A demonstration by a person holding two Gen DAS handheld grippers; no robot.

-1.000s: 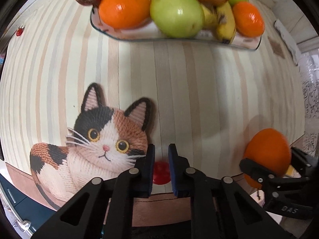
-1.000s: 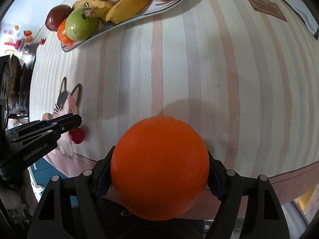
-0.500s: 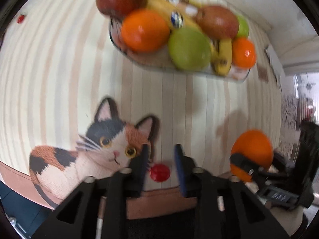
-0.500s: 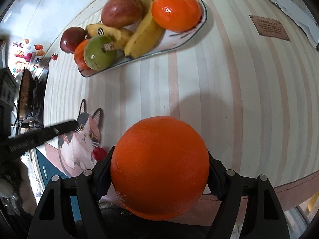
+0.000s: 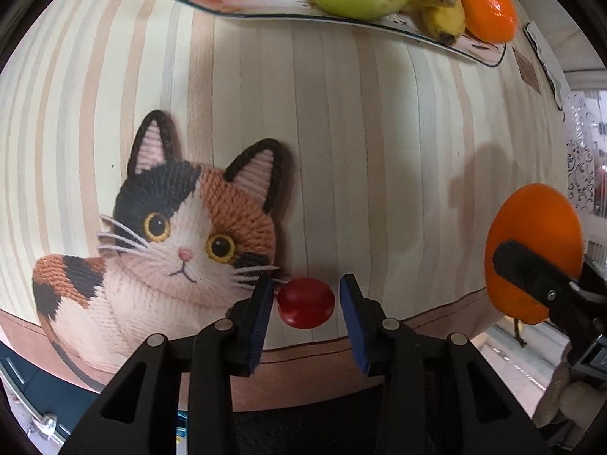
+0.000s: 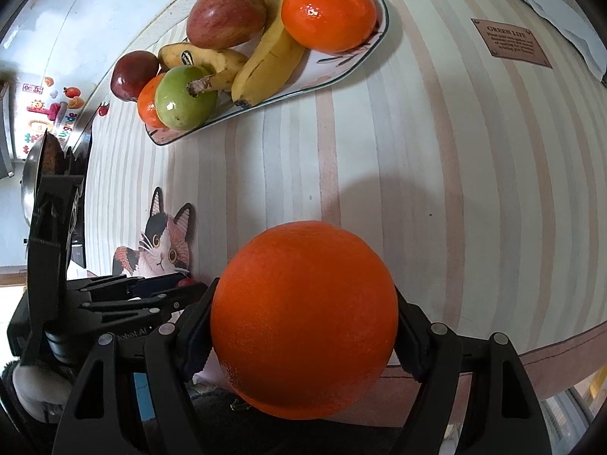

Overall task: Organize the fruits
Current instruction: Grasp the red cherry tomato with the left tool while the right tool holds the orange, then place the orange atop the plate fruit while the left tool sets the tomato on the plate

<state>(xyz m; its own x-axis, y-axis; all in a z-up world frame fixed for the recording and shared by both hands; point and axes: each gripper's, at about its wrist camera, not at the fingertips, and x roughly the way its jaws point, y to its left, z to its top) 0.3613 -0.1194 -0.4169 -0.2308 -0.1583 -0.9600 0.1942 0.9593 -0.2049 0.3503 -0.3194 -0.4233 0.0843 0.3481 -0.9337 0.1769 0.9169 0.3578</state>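
Note:
My right gripper (image 6: 303, 326) is shut on a large orange (image 6: 303, 318) and holds it above the near edge of the striped tablecloth; it also shows in the left wrist view (image 5: 535, 258). My left gripper (image 5: 306, 303) is open, its jaws on either side of a small red cherry tomato (image 5: 305, 302) that lies on the cloth beside the cat picture. Small gaps show between the tomato and both pads. The fruit plate (image 6: 341, 72) at the far side holds apples, bananas and oranges.
A printed cat (image 5: 182, 242) is on the cloth at the near left. A brown label (image 6: 510, 41) and a white folded paper (image 6: 561, 30) lie at the far right. The table's near edge (image 5: 436, 303) runs just under both grippers.
My left gripper has opened wider and come lower and closer around the tomato. The right gripper still holds the orange and has shifted slightly.

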